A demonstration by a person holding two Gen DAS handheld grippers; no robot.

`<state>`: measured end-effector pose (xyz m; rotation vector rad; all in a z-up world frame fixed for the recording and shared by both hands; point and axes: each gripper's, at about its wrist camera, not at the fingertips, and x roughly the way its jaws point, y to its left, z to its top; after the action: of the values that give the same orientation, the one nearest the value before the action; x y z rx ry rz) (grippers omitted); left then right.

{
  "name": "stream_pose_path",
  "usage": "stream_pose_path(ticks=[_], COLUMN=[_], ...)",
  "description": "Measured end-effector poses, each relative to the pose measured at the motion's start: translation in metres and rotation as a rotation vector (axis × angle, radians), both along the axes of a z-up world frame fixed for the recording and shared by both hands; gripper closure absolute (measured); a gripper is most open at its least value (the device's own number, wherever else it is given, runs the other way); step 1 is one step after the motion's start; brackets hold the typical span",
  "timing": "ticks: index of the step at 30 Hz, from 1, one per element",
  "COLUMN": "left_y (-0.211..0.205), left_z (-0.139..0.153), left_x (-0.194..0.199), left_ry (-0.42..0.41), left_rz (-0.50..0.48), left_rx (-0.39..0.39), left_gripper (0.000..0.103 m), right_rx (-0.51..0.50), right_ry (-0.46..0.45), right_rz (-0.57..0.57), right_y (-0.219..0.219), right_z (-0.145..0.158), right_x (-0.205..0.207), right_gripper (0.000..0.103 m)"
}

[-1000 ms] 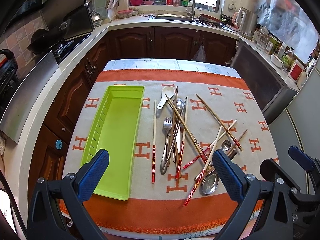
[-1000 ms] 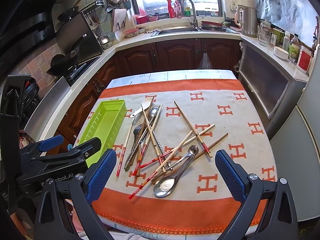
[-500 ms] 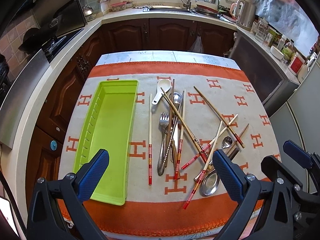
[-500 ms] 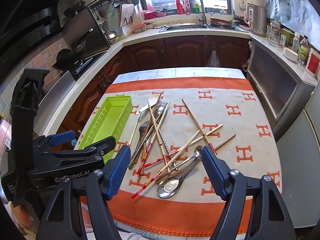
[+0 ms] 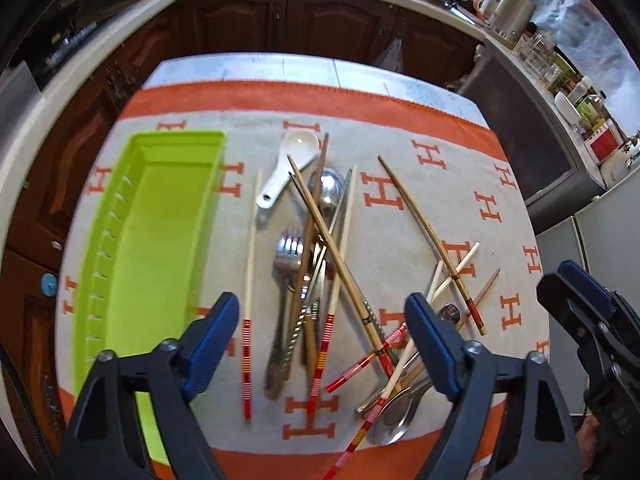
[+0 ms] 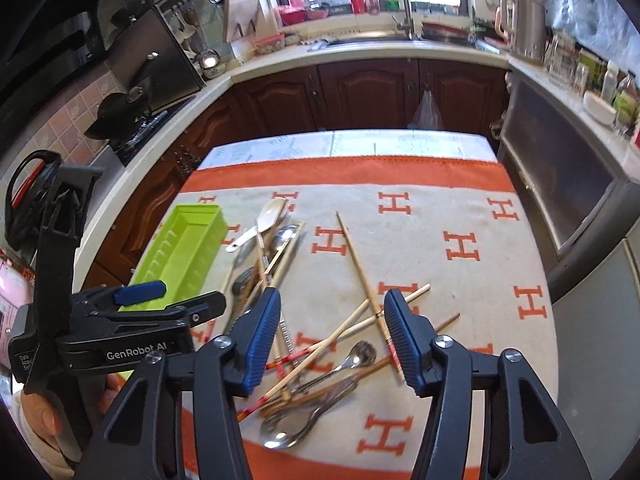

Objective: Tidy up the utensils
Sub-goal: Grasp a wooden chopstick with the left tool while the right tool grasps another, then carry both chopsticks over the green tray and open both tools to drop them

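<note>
Both grippers tilt steeply down over the utensil pile on the orange and grey cloth.

The left gripper hangs above the near end of the left heap, its jaws partly apart and just closing, with nothing pressed between the pads. Framed between its fingers lie a fork, several red-banded chopsticks and brown wooden ones. Ahead of it, farther across the cloth, sits a white ceramic spoon beside a steel spoon. Off its left finger lies the green tray, holding nothing, its long side parallel to the utensils.

The right gripper points down at the right heap, jaws about half apart and also just closing, gripping nothing. Below and between its fingers cross pale chopsticks over two steel spoons. In the right wrist view the left gripper sits just to its left, a person's fingers wrapped round that handle.
</note>
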<state>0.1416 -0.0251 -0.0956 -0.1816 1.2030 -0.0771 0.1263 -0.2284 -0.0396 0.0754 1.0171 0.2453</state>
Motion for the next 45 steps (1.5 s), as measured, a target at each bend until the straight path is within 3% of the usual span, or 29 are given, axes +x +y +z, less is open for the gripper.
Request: stream_pose_path(ticks=[2,11,19,27,29,31,35,45], left_y=[-0.003,-0.020,-0.021,-0.028,-0.030,-0.029,-0.025,-0.001], left_z=[-0.013,-0.053,-0.070,-0.078,-0.079,-0.081,-0.079,-0.063], left_x=[0.008,0.022,0.024,0.029,0.031,0.032,0.034,0.027], left_ry=[0.045,0.145,0.184,0.218,0.220,0.221,0.188,0.144], left_rz=[0.003,0.020,0.061,0.053,0.050,0.051,0.063,0.070], left_rx=[-0.021,-0.060,-0.095,-0.099,-0.093,-0.087,-0.071,-0.091], left_gripper=[0.042,0.063,0.074,0.079,0.085,0.093,0.098,0.098], right_rx=[-0.003,0.001,-0.041,-0.120,-0.130,-0.121,-0.091,0.030], right_ry=[0.028,0.123,0.107,0.144,0.155,0.142,0.123,0.069], right_rz=[-0.001,0.073,0.142,0.181,0.179,0.176,0.161,0.103], right_y=[-0.009,-0.016,0.003,0.025,0.027,0.026,0.022,0.002], right_z=[-0.016,-0.088,-0.116,-0.146,-0.155,-0.157,-0.153,-0.112], right_x=[0.019,0.073,0.090,0.108,0.111,0.111,0.107,0.096], right_gripper=[0.052,0.066,0.071,0.089,0.095,0.096,0.096,0.096])
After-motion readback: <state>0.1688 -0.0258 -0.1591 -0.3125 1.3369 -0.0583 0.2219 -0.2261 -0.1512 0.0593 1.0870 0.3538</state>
